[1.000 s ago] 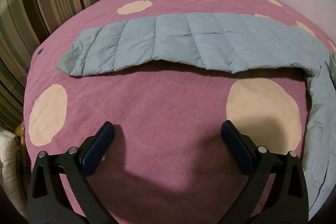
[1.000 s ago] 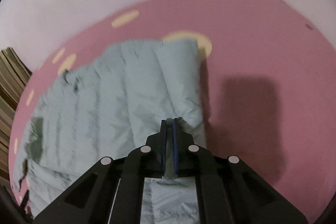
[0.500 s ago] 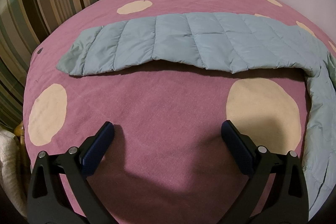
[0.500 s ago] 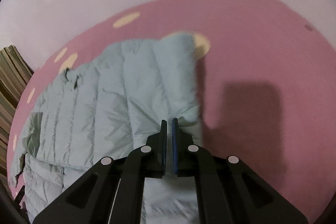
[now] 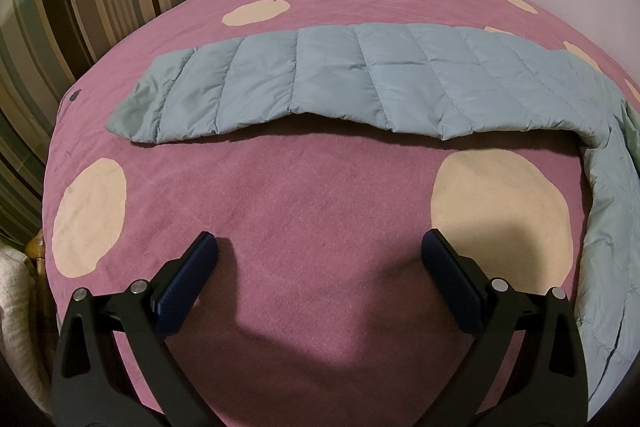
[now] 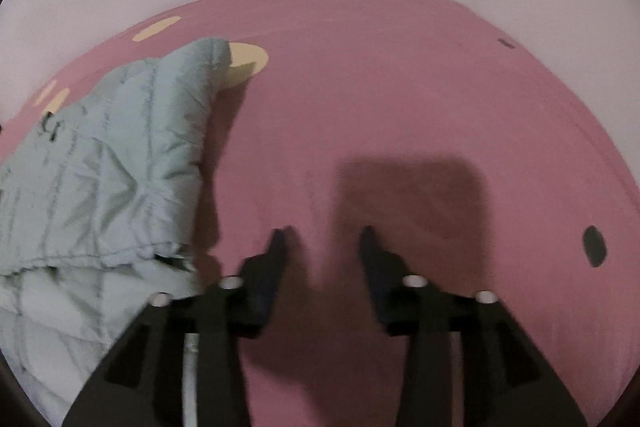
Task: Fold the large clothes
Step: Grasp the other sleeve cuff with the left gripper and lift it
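Quilted jacket (image 5: 360,83), pale blue-green, lies on a pink bed cover (image 5: 320,195) w/ cream dots, one sleeve stretched flat across it, body folded at the right. Left gripper (image 5: 320,279) hangs wide open over bare cover, nothing between its jaws. Right gripper (image 6: 322,247) is opening, jaws empty, just beside the jacket's gathered hem (image 6: 120,255). Shell looks slick, puffy, light & soft; likely to slide or spring back, so best pinched at stitched seams, hem or cuff.
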Tool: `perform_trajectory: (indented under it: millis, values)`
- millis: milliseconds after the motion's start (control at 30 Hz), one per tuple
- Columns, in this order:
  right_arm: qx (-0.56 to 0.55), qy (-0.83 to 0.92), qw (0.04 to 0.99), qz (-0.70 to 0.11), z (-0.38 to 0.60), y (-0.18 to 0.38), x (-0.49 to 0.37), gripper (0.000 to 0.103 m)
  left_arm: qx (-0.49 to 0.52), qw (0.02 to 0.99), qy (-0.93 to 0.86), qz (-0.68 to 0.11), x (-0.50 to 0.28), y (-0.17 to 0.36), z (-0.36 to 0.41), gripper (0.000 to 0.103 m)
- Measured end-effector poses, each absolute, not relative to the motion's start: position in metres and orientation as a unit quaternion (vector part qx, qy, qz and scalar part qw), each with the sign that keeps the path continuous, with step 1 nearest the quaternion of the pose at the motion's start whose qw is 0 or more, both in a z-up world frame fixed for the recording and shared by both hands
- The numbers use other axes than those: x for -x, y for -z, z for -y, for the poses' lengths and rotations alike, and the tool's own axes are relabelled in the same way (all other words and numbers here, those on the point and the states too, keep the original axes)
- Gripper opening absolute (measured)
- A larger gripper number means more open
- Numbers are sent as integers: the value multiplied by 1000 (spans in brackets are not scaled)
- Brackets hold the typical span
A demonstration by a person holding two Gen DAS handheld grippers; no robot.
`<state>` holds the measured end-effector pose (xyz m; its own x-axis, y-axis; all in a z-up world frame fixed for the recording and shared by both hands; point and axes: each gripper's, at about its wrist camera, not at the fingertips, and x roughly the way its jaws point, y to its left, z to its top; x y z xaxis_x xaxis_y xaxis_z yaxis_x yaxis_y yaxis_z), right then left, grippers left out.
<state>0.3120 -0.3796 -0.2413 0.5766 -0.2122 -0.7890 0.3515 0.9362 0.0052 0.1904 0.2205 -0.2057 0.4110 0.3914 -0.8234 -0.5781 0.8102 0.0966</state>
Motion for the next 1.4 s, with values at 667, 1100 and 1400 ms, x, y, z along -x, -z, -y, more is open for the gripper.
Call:
perform_trajectory:
  millis: [667,1100,1400]
  values:
    - [-88,177,885,-422,392,250,-302,71,144,841,-278,-442,-156,182,-253,101]
    - [-87,176,884,-425,393,251,-302,78,279,819,-313,-392,-138,180,-390,76]
    - [-85,178,883,-426,392,252,-301,79,302,819,-296,-387,-156,186,-412,31]
